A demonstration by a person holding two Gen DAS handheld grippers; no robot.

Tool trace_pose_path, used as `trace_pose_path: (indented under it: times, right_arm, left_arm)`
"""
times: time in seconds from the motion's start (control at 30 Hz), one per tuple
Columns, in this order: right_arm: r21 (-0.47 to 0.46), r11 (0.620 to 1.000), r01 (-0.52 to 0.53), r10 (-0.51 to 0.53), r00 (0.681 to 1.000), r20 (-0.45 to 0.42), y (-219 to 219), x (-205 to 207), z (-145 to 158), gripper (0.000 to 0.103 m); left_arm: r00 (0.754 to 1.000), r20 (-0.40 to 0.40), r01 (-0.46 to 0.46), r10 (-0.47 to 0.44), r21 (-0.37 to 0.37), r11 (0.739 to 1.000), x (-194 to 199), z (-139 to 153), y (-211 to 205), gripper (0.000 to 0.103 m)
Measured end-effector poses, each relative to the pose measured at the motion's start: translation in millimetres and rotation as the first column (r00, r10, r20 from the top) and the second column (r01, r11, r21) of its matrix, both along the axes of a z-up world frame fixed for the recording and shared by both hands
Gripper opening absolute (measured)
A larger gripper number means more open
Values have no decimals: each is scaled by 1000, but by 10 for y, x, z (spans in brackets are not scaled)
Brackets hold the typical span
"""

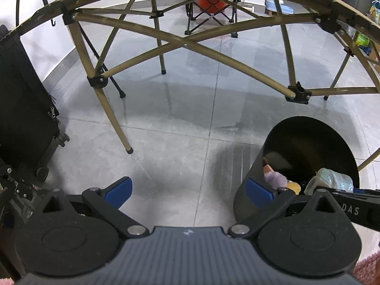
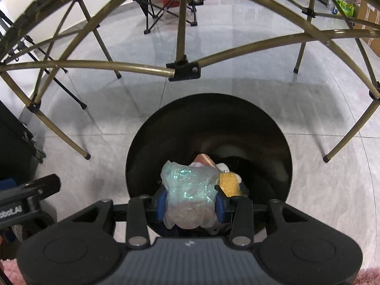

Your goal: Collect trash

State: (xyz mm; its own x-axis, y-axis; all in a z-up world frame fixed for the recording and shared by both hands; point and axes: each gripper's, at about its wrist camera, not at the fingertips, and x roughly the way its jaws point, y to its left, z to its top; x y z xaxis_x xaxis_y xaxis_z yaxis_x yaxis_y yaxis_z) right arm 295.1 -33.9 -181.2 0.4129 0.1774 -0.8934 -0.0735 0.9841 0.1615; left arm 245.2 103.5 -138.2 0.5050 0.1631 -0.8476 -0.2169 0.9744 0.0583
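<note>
A folding table frame point(image 2: 133, 67) of tan tubes and black joints arches over everything ahead of both grippers, its legs standing on the grey tiled floor point(image 1: 180, 142). Far beyond it, past the crossed tubes, stands a folding camp chair point(image 1: 211, 11). To the left of the left gripper, close by, sits a black case point(image 1: 21, 99) with zips and wheels.

Directly in front of and below the right gripper point(image 2: 190, 201) stands the black round bin point(image 2: 209, 118), its mouth open upward toward the camera. From the left wrist view the same bin point(image 1: 308, 142) stands ahead and to the right, just beside the right-hand finger.

The right gripper is clamped on a crumpled clear plastic bag point(image 2: 190, 190), pale green with a sheen; the blue pads press its two sides. The bag hangs over the near edge of the bin's mouth, its long axis running along the fingers, away from the camera and down into the bin. Just beyond it and to the right, inside the bin, lie a yellow wad point(image 2: 229, 182) and a pinkish-brown scrap point(image 2: 204, 159); the left wrist view also shows a lilac fluffy piece point(image 1: 275, 178) there.

The left gripper point(image 1: 187, 190) holds nothing; its blue pads stand wide apart over bare floor, left of the bin.
</note>
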Motion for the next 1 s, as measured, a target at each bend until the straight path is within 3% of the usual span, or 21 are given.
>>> trace_pose_path:
  times: [0.37,0.67,0.77,0.8,0.83,1.0]
  right_arm:
    - [-39,999,6,-9,997,-78,51,168,-215,39]
    - [-38,999,-4,1,997,-80,85,185,-240,43]
    - [-39,999,15,-18,997,-79,68,199,-230,71]
    - [-38,999,20,-23,997,-79,63,202,-228,90]
    - [-37,999,26,-29,996,-80,57,203,-228,103]
    - [-56,998,32,-37,995,-91,52,202,-252,103]
  left_arm:
    - [999,-32,-19,20,14,1000,14,-86,59,103]
    - [999,-47,-18,19,19,1000,35,-127,52,103]
    - [999,-45,-20,20,20,1000,30,-127,56,103]
    - [999,-45,-19,20,20,1000,29,-127,58,103]
    - [999,-44,-20,20,20,1000,28,-125,59,103]
    - [999,-44,-19,20,20,1000,27,-122,57,103]
